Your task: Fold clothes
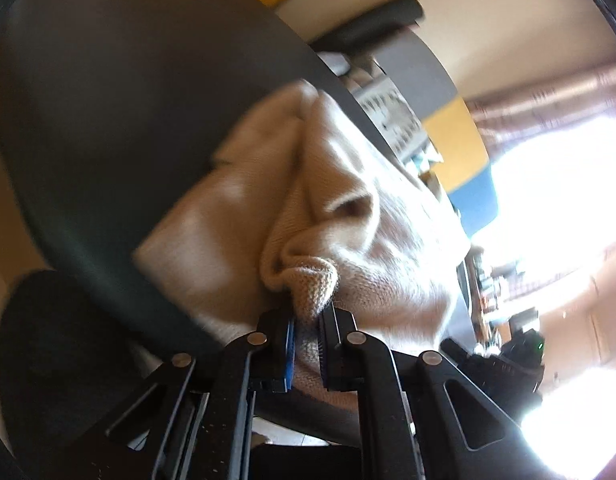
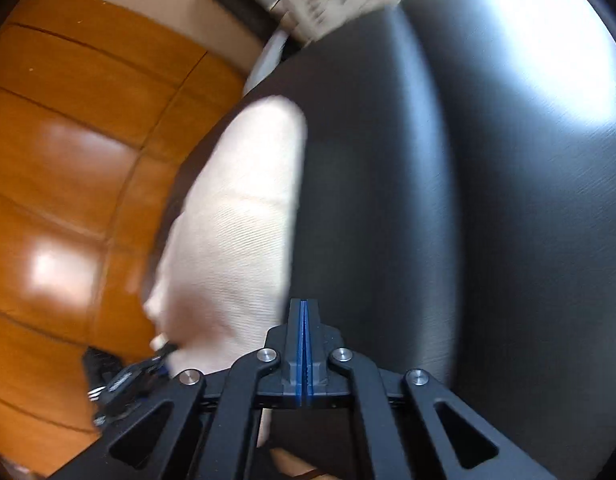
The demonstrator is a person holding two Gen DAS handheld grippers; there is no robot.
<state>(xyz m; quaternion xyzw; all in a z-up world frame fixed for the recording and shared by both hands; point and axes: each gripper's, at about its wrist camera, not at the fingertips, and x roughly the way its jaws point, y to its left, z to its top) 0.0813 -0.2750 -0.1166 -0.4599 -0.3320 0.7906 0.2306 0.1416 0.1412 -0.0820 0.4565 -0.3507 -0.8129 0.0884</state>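
My left gripper [image 1: 308,316] was clamped on a bunched edge of the beige knit garment [image 1: 235,216], fabric pinched btwn the blue pads. Rest of the garment lay on the dark round table [image 1: 107,120], draped toward its edge. My right gripper [image 2: 303,320] was fully closed w/ nothing in it, pads pressed together, over the table [image 2: 468,200] just beside the garment [image 2: 235,232]. Wooden floor [image 2: 67,140] below, pics blurry.

Beige garment [image 2: 235,232] smeared by motion blur; basket-like clutter [image 1: 392,116] behind table too blurred to identify
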